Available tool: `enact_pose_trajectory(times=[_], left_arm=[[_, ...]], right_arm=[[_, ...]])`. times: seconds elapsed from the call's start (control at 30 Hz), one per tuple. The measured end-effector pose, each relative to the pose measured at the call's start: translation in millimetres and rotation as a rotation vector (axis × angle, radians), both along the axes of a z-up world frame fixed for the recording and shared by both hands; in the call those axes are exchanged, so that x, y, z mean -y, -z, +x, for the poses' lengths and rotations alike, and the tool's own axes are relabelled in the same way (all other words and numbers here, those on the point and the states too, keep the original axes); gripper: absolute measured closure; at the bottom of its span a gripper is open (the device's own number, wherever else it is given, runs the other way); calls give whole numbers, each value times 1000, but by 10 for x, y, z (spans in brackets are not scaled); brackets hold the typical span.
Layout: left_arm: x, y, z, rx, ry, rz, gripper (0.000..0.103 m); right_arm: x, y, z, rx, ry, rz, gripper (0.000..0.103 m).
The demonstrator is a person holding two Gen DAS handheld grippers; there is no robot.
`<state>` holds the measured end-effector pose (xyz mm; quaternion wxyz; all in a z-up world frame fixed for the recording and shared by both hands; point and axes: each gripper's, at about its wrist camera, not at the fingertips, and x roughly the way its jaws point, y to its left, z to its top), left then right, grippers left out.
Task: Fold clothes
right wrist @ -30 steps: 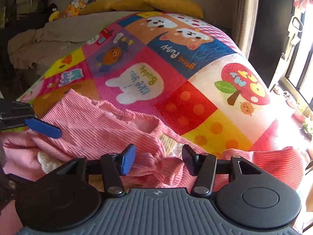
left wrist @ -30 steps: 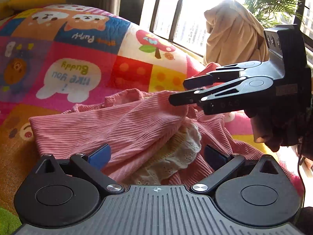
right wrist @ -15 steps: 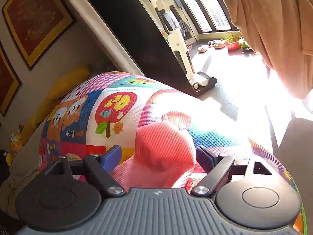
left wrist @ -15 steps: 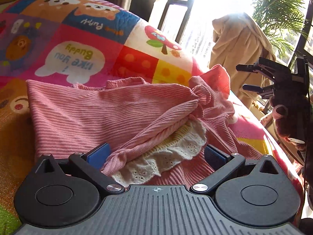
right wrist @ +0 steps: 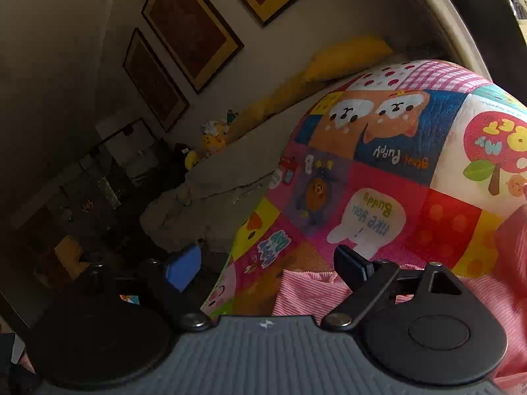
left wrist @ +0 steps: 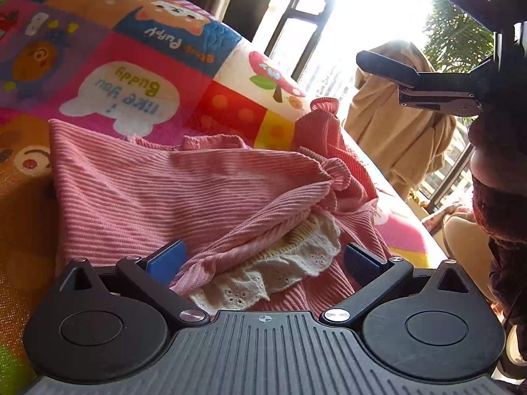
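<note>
A pink ribbed garment lies spread and rumpled on a colourful patchwork quilt. White lace trim shows under a twisted pink fold at its near edge. My left gripper is open, low over that edge, with the fold and the lace lying loose between its blue pads. My right gripper is open with nothing between its fingers, above the garment's striped edge. In the left wrist view one of its fingers hangs high at the right, held by a hand in a dark sleeve.
A beige cloth hangs by the bright window at the bed's far side. Yellow pillows lie at the head of the bed. A grey blanket and plush toys sit beyond the quilt's left edge.
My right gripper has let go of the pink garment, risen, and swung from facing the window to facing the bed's head. The left gripper has barely moved.
</note>
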<state>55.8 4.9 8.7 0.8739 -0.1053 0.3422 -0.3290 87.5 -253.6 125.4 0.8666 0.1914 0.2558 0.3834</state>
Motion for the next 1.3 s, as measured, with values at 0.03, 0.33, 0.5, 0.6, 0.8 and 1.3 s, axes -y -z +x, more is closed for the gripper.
enact_pose_trajectory(times=[0.03,0.33,0.5,0.6,0.8,1.3], left_arm=[[-16,3,5,-4,-1,-11,0],[-43,15,13,-12,-5,-39,0],[-57,15,19,-17,-4,-49,0],[-64,15,23,-19,-4,-56,0],[-76,19,28,-23,-5,-68,0],[-142,40,49,-39,1,-113,0]], right_arm=[[54,-16,-10,19,55,-27,14],[623,565,428,134,577,-635,44],[769,663,512,63,567,-523,45],[693,524,336,99,521,-483,69],[542,244,-16,170,429,-403,86],[-753,-37,-339,238,-52,-323,35]])
